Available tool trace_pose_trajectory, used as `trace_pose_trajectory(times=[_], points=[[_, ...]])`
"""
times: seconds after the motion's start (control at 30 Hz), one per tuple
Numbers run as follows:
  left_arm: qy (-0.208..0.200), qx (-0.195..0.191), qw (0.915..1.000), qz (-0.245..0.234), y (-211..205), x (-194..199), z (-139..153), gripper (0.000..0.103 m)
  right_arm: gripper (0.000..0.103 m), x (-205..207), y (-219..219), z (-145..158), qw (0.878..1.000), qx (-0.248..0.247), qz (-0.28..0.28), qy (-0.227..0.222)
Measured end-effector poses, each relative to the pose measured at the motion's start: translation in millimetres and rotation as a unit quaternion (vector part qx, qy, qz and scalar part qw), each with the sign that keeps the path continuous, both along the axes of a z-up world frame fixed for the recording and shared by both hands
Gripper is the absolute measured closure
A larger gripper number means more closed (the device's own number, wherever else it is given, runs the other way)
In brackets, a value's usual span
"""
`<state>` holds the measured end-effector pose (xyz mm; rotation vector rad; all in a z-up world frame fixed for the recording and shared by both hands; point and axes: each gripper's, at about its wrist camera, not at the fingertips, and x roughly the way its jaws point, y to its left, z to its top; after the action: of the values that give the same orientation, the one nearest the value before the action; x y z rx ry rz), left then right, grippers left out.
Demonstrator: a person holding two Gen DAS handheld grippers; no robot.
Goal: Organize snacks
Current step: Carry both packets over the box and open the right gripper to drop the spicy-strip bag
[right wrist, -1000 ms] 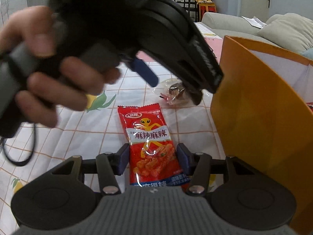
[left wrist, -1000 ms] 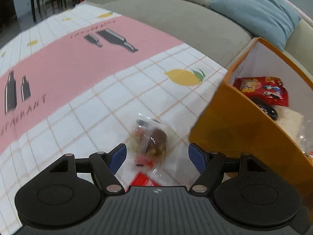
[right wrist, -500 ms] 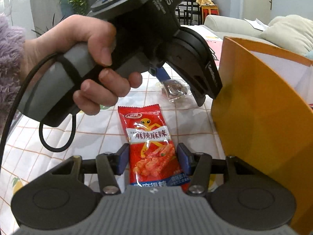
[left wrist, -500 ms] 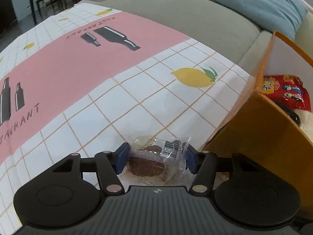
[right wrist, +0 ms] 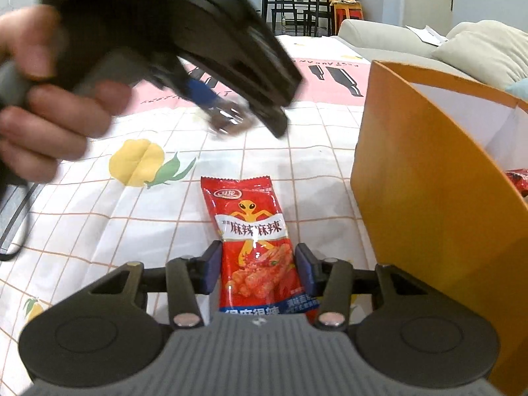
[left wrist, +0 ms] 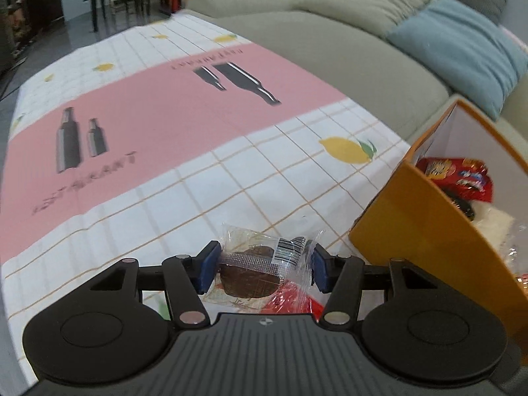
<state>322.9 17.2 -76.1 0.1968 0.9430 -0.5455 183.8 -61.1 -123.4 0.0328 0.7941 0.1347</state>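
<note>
1. The bench [left wrist: 204, 125] wears a white checked cloth with a pink band; its far edge meets a grey sofa [left wrist: 330, 43], and most of the cloth lies bare to the left of the grippers.
2. An orange box [right wrist: 429, 204] stands open-topped at the right, close beside both grippers, and walls off that side.
3. Inside the box the left wrist view shows a red packet [left wrist: 458, 178], something dark and a pale wrapper; further contents are too blurred to name.
4. The left gripper [left wrist: 264, 265] has its jaws closing, blue pads pressed on both ends of a clear-wrapped brown snack [left wrist: 254, 270], which is held above the cloth just left of the box.
5. The right gripper [right wrist: 257, 269] has its jaws closing either side of a red spicy snack packet [right wrist: 250, 231] lying flat on the cloth; whether the pads touch it I cannot tell.
6. In the right wrist view a hand [right wrist: 49, 112] and the left gripper's black body cross above the packet, blurred.
</note>
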Motion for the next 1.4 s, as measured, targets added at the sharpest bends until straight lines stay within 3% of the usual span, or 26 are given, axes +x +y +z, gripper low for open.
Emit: trace_pose_trajectory(times=[0.33, 0.43, 0.6, 0.77, 0.97, 1.1, 1.3, 1.4], points=[[-0.05, -0.044, 0.9967, 0.047, 45, -45, 52, 0.039, 0.06, -15, 2, 17, 1.0, 0.01, 0.006, -0.015], [-0.062, -0.063, 0.9931, 0.077, 56, -61, 67, 0.039, 0.06, -22, 5, 31, 0.999, 0.022, 0.014, -0.03], [-0.097, -0.078, 0.987, 0.101, 69, -90, 92, 0.039, 0.06, -32, 9, 54, 0.997, -0.002, 0.034, -0.068], [-0.116, -0.109, 0.98, 0.119, 78, -112, 116, 0.039, 0.06, -44, -8, 81, 0.994, 0.023, 0.038, -0.105], [-0.14, -0.127, 0.9766, 0.103, 69, -130, 142, 0.039, 0.06, -59, -43, 125, 0.988, 0.059, 0.008, -0.145], [-0.135, -0.162, 0.9745, 0.077, 54, -134, 143, 0.039, 0.06, -69, -84, 150, 0.986, 0.083, -0.017, -0.14], [-0.107, -0.203, 0.9728, 0.031, 11, -137, 128, 0.039, 0.06, -94, -151, 170, 0.989, 0.03, -0.065, -0.127], [-0.084, -0.21, 0.9741, 0.004, -13, -139, 115, 0.039, 0.06, -99, -184, 168, 0.99, 0.016, -0.102, -0.092]])
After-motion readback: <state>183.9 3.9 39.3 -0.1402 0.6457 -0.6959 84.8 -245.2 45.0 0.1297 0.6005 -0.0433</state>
